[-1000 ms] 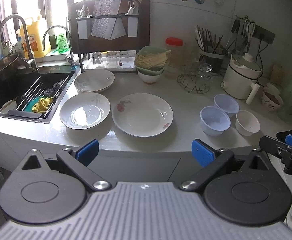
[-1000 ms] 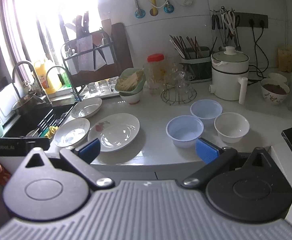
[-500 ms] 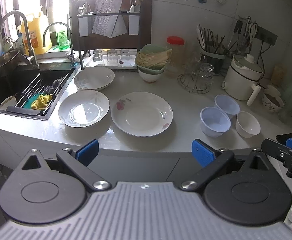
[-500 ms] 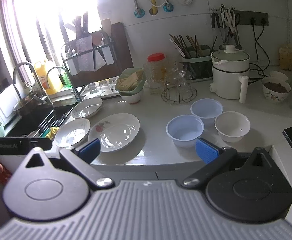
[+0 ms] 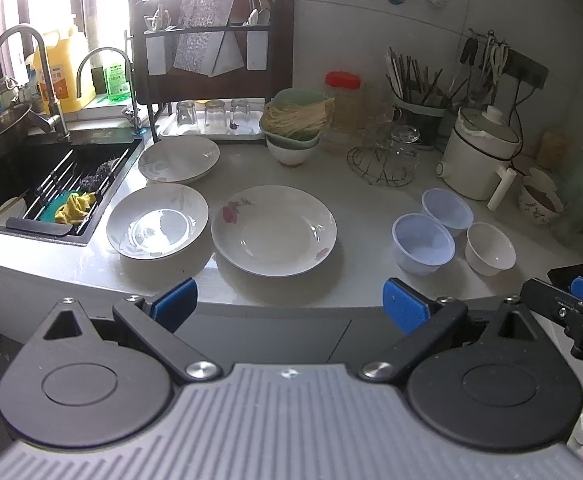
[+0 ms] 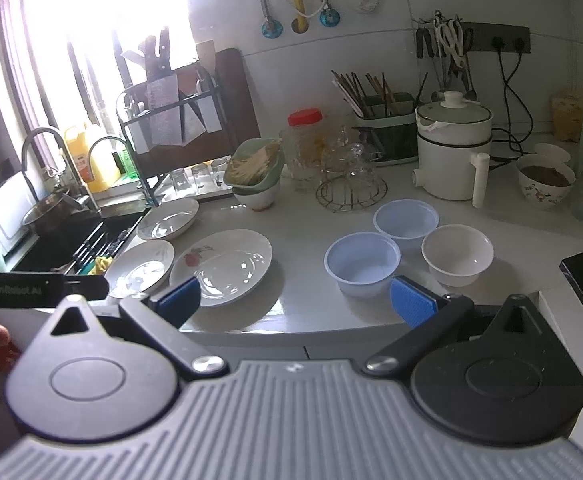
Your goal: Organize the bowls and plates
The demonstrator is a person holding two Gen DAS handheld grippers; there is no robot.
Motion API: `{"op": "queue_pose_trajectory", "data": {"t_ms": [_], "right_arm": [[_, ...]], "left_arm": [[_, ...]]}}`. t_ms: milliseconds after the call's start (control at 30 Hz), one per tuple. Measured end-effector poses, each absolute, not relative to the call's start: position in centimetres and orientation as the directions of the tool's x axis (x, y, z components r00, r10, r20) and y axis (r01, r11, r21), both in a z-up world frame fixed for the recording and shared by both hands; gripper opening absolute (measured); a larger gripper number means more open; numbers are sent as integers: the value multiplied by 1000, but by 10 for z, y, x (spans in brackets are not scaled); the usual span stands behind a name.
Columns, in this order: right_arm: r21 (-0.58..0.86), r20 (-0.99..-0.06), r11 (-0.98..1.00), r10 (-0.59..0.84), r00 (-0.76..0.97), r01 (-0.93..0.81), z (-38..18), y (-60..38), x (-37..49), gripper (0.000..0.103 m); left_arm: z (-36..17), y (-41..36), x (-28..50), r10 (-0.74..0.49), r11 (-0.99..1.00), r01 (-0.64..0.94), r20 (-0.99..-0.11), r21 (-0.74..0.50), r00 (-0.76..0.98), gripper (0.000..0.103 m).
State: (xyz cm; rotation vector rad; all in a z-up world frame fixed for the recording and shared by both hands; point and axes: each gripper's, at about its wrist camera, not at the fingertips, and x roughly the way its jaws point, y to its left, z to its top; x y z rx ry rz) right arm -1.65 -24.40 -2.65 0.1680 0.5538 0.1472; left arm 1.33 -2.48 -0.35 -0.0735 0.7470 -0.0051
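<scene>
Nothing has been picked up yet, so the work looks to be at its opening step: choosing a first dish and reaching for it. At the far left, by the sink (image 5: 47,176), two leaf-patterned plates lie on the white tabletop (image 5: 355,200), the rear leaf-patterned plate (image 5: 178,159) near the glass tray and the front leaf-patterned plate (image 5: 157,220) just beside the sink edge. Next comes the large flower-patterned plate (image 5: 274,231), close beside the front leaf-patterned one; whether their rims touch I cannot tell. The left claw (image 5: 290,304) hangs short of the tabletop edge, in front of this plate, its blue pads spread wide and holding nothing. Well apart to the right sit three bowls in a cluster: the near blue bowl (image 5: 423,243), the far blue bowl (image 5: 447,212) behind it, and the small white bowl (image 5: 490,248) at the right. The right claw (image 6: 295,300) is likewise spread and empty, facing the near blue bowl from short of the tabletop edge. A sensible next move, as I judge it, would be to stack like with like: the left claw advancing low to pinch a plate rim and lift it onto another, the right claw nesting one blue bowl in the other. The plates lie flat and glossy, so getting a pad under a rim will need a shallow, careful approach.
</scene>
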Motion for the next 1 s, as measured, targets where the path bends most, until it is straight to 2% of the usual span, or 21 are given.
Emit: {"op": "queue_pose_trajectory", "data": {"t_ms": [700,867,1000], "right_arm": [[182,-517,980,164,840,-80,-26,-241,-20,103],[189,-524,978,174,834,-86,-26,-239,-21,103],[213,-511,971,206,835,-109,-25,-240,-23,103]], "left_arm": [[-2,-23,11,-12,997,-42,-686,-62,728,101],[5,-19,7,-14,995,-56,-663,-84,749,101],[5,-20,7,-31,995,-39,-687,-87,726,101]]}}
